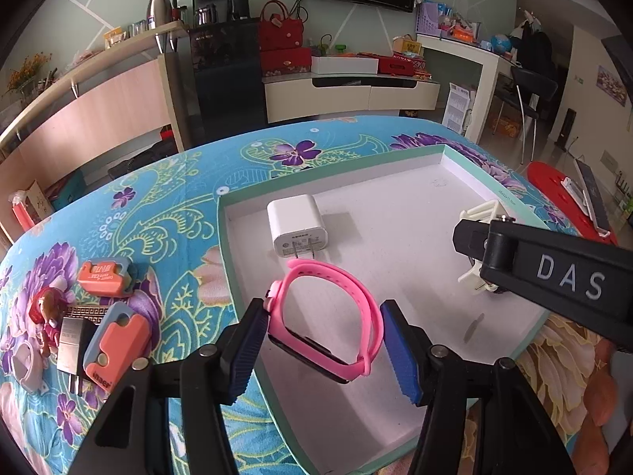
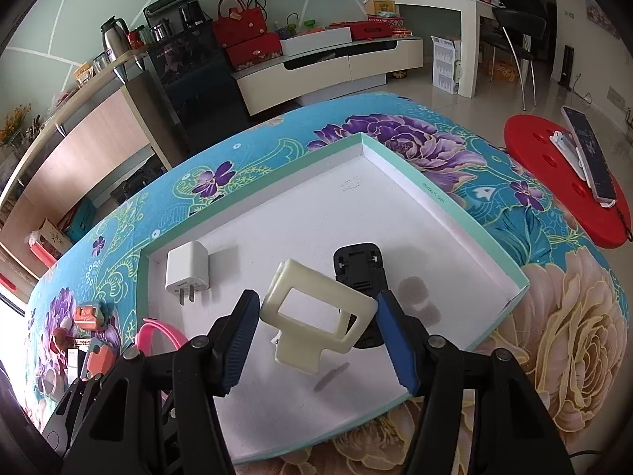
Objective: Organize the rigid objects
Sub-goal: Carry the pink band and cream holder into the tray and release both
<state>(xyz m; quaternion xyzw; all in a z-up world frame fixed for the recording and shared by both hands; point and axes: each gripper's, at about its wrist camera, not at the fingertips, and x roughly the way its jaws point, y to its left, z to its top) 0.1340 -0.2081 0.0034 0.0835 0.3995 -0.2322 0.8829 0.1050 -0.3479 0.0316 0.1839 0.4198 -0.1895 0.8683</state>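
Observation:
My left gripper [image 1: 324,350] is shut on a pink watch band [image 1: 336,316], its blue pads pressing the loop's two sides above the near part of a shallow white tray [image 1: 221,217]. A white wall charger [image 1: 296,225] lies prongs-forward in the tray's left corner. My right gripper [image 2: 318,340] is shut on a cream plastic frame-shaped holder [image 2: 316,316], held a little above the tray floor [image 2: 399,174], where its shadow falls. A black clip-like holder [image 2: 358,265] lies in the tray just behind it. The white charger [image 2: 186,273] sits further left.
On the flowered blue cloth left of the tray lie two orange-and-blue clips [image 1: 105,277] [image 1: 118,344], a small toy figure [image 1: 45,312] and a silver block [image 1: 73,340]. A red stool [image 2: 546,146] with a phone [image 2: 589,154] stands off the table's right edge.

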